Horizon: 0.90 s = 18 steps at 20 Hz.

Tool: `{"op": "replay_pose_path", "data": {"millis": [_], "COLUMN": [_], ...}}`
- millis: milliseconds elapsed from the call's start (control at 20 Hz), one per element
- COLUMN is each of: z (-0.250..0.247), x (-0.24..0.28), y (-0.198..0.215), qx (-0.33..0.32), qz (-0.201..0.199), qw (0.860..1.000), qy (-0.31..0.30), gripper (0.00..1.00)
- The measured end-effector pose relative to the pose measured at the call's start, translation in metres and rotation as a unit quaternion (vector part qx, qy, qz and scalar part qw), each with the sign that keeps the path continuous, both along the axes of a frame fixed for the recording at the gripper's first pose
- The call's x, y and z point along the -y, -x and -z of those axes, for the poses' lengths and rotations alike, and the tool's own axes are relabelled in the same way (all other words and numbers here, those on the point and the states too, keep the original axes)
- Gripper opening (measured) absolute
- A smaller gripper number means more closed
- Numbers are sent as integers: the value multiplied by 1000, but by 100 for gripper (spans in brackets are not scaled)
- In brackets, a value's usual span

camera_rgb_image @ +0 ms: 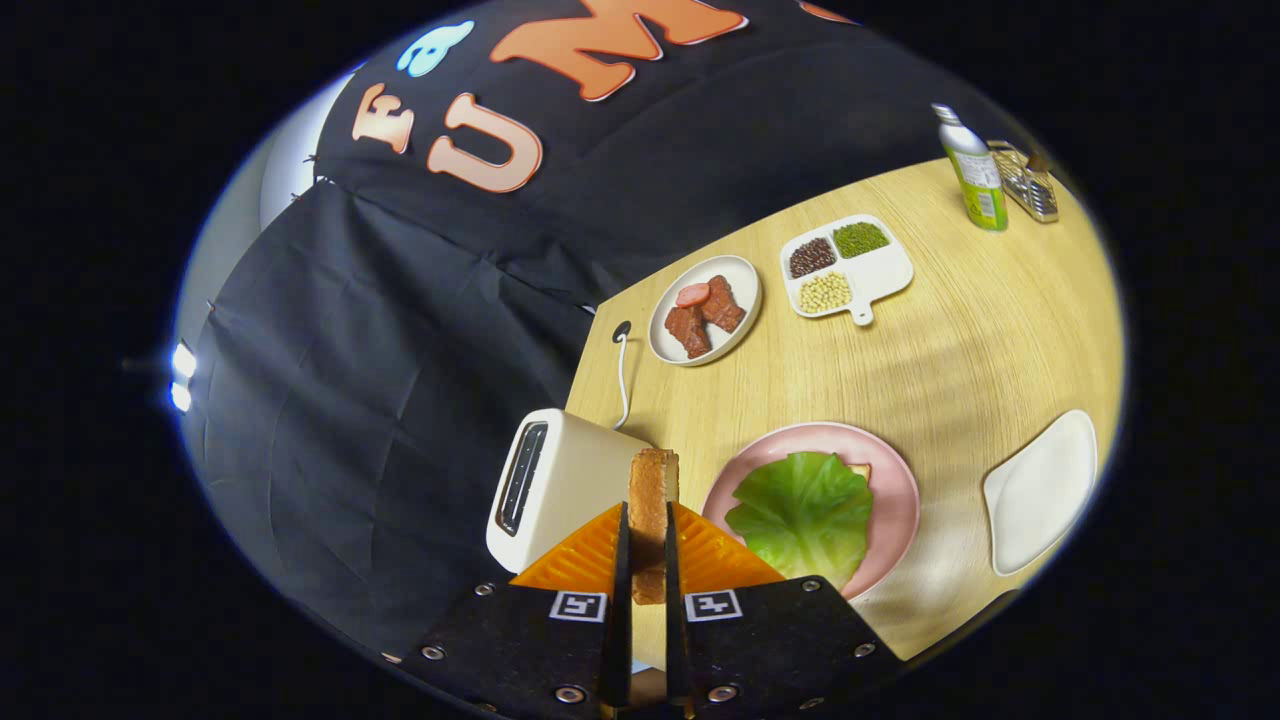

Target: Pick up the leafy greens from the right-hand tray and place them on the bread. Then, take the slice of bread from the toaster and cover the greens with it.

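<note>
Setting: black-cloth booth around a pale wooden table (980, 330), seen from above and at a tilt.
Gripper: the gripper (648, 555) is clamped on a slice of bread (654, 500), both fingers pressing its flat faces; the slice stands on edge between them, clear of the table.
Toaster: the white toaster (560, 485) sits at the table's near left edge, just beside the held slice; its slot faces away to the left and looks empty, though I cannot be sure.
Greens: the leafy greens (805, 510) already lie on the pink plate (895, 495), just right of the fingers, with a corner of the lower bread (858, 468) peeping out beyond them.
Right-hand tray: the white tray (1040, 490) lies near the table's right edge.
Step in hand: carrying the slice over to cover the greens, by my reading.
Doing it well: bring the slice above the middle of the leaf, turn it flat, lower it until it rests, then open; letting go early risks it landing on edge or sliding off the plate.
Other items: plate of meat (705, 310) and divided dish of beans (845, 265) toward the far edge; bottle (975, 170) at the far right corner.
Writing: the bottle's label is too small to make out.
</note>
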<state>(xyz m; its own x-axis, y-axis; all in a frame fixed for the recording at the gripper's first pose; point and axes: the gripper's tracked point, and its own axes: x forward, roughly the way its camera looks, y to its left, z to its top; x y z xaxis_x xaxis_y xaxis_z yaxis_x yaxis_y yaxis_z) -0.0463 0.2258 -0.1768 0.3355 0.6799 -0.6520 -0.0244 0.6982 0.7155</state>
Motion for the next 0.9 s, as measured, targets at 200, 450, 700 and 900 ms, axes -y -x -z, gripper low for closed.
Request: {"op": "replay_pose_path", "data": {"millis": [200, 450, 700, 900], "z": [22, 60, 83, 92], "x": [16, 31, 42, 52], "y": [-1, 4, 6, 13], "qx": [-15, -35, -36, -30], "qz": [17, 34, 42, 38], "qw": [1000, 999, 998, 998], "qy": [-12, 1, 14, 27], "gripper": [14, 14, 14, 14]}}
